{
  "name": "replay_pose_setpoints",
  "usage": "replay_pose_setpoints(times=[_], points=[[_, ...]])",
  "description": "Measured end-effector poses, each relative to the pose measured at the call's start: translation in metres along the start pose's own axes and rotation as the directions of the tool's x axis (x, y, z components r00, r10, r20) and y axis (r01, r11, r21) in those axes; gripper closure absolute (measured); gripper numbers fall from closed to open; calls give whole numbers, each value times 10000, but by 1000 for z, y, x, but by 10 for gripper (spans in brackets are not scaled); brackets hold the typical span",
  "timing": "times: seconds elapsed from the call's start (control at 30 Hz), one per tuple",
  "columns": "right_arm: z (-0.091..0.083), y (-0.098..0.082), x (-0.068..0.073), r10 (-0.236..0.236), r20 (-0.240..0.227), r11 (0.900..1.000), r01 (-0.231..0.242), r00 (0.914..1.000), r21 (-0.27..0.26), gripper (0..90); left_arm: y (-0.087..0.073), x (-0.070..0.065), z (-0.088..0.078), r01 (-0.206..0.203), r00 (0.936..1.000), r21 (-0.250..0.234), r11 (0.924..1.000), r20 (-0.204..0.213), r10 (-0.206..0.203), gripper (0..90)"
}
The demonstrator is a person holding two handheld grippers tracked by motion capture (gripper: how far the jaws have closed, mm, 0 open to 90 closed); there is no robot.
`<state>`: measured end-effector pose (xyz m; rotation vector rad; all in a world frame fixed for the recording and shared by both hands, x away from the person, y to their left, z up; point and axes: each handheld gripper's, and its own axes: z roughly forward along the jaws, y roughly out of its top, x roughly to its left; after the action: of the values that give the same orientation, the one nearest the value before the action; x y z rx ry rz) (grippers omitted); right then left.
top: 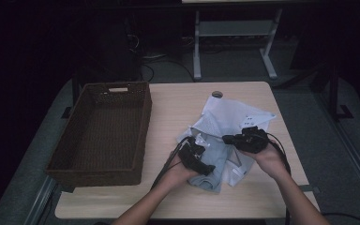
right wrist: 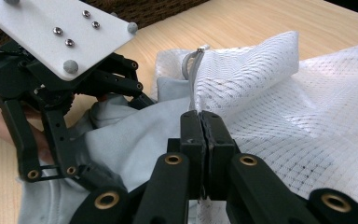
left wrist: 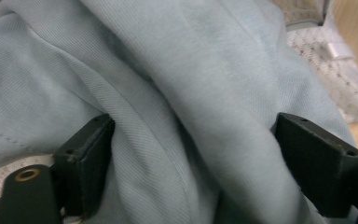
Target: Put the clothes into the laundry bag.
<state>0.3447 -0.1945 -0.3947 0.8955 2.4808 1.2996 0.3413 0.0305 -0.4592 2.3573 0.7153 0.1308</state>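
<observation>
Work in hand: I read this as getting the light blue garment (left wrist: 177, 93) into the white mesh laundry bag (right wrist: 279, 93), both lying on the table (top: 178, 103).

Left gripper (top: 194, 154): its jaws stand spread, one on each side of a thick fold of the blue cloth. The fold bulges up between them, but I see the pads clear of it, so nothing is pinched yet.

Right gripper (right wrist: 200, 135): jaws pressed together. A thin edge of the mesh bag seems caught between them, right beside the zip (right wrist: 193, 74), which runs up just beyond the tips.

Garment, place: bunched between and ahead of my left jaws, and just to the left of my right jaws, where it meets the bag's edge.

Bag, place: spreads away to the right of my right jaws, the blue cloth overlapping its near edge.

Basket (top: 105, 131): wicker, well off to the far side of the left jaws; no part in this step, I judge.

Doing it well: close the left jaws on the whole fold, not one loose layer. Keep the right pinch firm and lift that edge slightly so the mouth gapes. Then feed the cloth towards the right jaws in short pushes.

Risk: dragging the bag along instead of filling it.
</observation>
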Motion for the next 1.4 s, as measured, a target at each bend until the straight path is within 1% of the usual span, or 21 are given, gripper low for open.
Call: replay_pose_setpoints(times=[0.1, 0.13, 0.2, 0.27, 0.37, 0.4, 0.5, 0.53, 0.57, 0.63, 0.7, 0.83, 0.93, 0.97, 1.0, 1.03, 1.1, 1.13, 1.2, 1.27, 1.4], points=[[1, -1, 0, -24, 7, 10000, 24, 10000, 54, 877, -1, 0, -3, -254, 9997, 1, 9997, -73, 254, 381], [1, -1, 0, -19, 12, 10000, 19, 10000, 66, 877, -1, 1, -4, -310, 9995, -24, 9995, 11, 310, 433], [1, -1, 0, -37, 41, 10000, 37, 10000, 87, 877, -1, 3, -6, -266, 9995, -63, 9996, 140, 267, 556], [1, -1, -1, -9, 50, 10000, 8, 10000, 82, 877, -1, 4, -7, -311, 9994, -86, 9995, 134, 312, 624], [1, -2, -2, 13, 98, 10000, -14, 10000, 83, 877, -1, 5, -11, -193, 9995, -261, 9995, 246, 199, 677], [1, -2, -3, 50, 99, 10000, -51, 9999, 84, 877, -1, 8, -14, -21, 9991, -428, 9991, 426, 39, 682], [1, -2, -4, 86, 73, 9999, -86, 9999, 57, 877, 2, 11, -26, 330, 9975, -927, 9951, 649, -271, 687], [1, -2, -4, 88, 57, 10000, -88, 9999, 37, 877, 4, 13, -32, 410, 9973, -1177, 9922, 650, -335, 689], [1, -1, -3, 66, 46, 10000, -66, 10000, 26, 877, 5, 14, -35, 443, 9972, -1288, 9907, 650, -362, 689], [2, 1, 0, 34, -29, 10000, -34, 10000, -24, 877, 6, 16, -43, 671, 9960, -1663, 9838, 688, -564, 691], [2, 6, 4, -41, -130, 9999, 39, 9999, -136, 877, 7, 18, -48, 815, 9955, -1878, 9788, 636, -707, 692], [3, 17, 12, -147, -362, 9989, 131, 9992, -441, 878, 10, 24, -59, 1033, 9946, -2346, 9666, 337, -981, 693], [4, 27, 19, -153, -584, 9971, 109, 9982, -757, 878, 17, 27, -63, 1152, 9933, -2532, 9605, 179, -1144, 693], [4, 30, 21, -198, -584, 9964, 149, 9981, -831, 878, 19, 26, -63, 1130, 9935, -2552, 9603, 130, -1135, 692], [5, 33, 22, -192, -605, 9961, 139, 9980, -870, 878, 21, 24, -61, 1046, 9941, -2510, 9623, -1, -1081, 691], [5, 36, 24, -247, -648, 9953, 185, 9976, -950, 878, 23, 22, -58, 1062, 9938, -2531, 9616, -46, -1109, 690], [5, 38, 26, -207, -744, 9941, 126, 9970, -1076, 878, 24, 18, -49, 1045, 9939, -2462, 9636, -80, -1099, 688], [5, 39, 26, -194, -801, 9938, 104, 9966, -1108, 879, 25, 16, -42, 1081, 9937, -2447, 9636, -16, -1119, 686], [7, 38, 26, -210, -770, 9947, 131, 9968, -1021, 878, 25, 13, -32, 1066, 9939, -2500, 9624, -10, -1103, 679], [7, 36, 25, -204, -708, 9956, 138, 9973, -927, 878, 25, 10, -25, 972, 9948, -2364, 9668, -56, -1015, 672], [5, 29, 20, -139, -607, 9962, 86, 9981, -871, 879, 22, 11, -19, 918, 9956, -2466, 9648, 54, -933, 658]])
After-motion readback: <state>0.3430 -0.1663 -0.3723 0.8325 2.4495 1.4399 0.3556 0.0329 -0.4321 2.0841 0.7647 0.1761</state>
